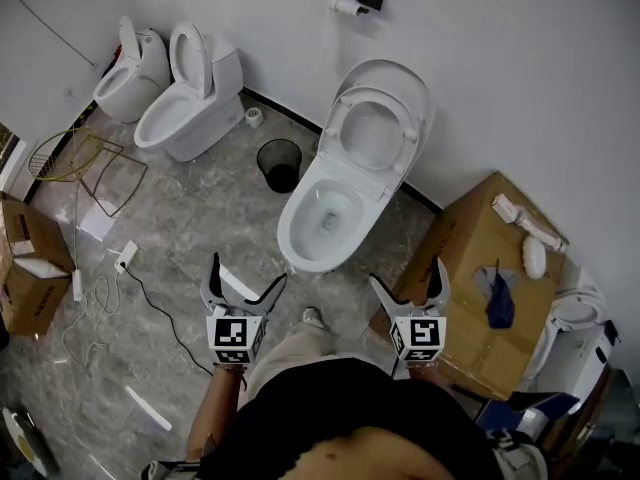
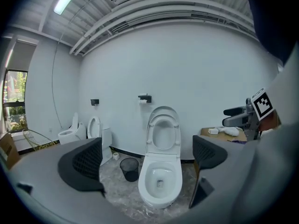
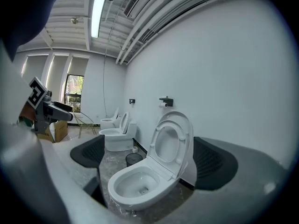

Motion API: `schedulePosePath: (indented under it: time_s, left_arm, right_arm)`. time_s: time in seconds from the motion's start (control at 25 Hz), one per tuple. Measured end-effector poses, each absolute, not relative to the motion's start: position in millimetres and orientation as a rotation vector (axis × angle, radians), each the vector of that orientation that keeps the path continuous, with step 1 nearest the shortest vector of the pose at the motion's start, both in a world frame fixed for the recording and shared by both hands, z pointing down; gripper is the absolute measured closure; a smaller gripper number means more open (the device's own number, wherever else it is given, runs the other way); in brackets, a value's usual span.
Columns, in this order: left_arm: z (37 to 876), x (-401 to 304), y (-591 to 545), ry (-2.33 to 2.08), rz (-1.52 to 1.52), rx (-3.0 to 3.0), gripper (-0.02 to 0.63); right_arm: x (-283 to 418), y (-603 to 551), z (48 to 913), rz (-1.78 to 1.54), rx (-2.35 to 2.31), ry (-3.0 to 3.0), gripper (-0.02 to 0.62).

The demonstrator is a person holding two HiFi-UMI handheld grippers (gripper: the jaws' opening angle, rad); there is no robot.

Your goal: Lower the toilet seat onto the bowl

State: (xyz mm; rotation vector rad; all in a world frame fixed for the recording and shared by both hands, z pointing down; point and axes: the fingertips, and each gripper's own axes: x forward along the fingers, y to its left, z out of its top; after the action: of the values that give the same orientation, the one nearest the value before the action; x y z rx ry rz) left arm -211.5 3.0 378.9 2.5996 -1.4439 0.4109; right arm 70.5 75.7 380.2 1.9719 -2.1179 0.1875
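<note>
On the nearest toilet bowl (image 1: 325, 223) the toilet seat (image 1: 372, 133) stands upright against its raised lid (image 1: 412, 83); two more toilets (image 1: 185, 108) line the same wall (image 1: 500, 68). An open cardboard box (image 1: 25, 268) at far left holds something white. One black mesh wastebasket (image 1: 280, 164) sits just left of the bowl, contents unclear. The left claw (image 1: 248, 271) and right claw (image 1: 407, 271) are both released, empty, short of the bowl.
</note>
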Motion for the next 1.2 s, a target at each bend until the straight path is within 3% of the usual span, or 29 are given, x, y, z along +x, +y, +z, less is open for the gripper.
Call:
schedulePosePath:
  time_s: [0.72,1.2]
  left_arm:
    - [395.9,-184.1,-66.1,-1.281,0.421,2.629,0.029]
    - [406.8,-112.3,-143.1,-1.214,0.338,2.648,0.029]
  right_arm:
    - [103.3,-24.0,388.8,0.2,2.025,-2.135,0.012]
    - [144.9,-110.6,411.1,0.222,1.95,-2.159,0.012]
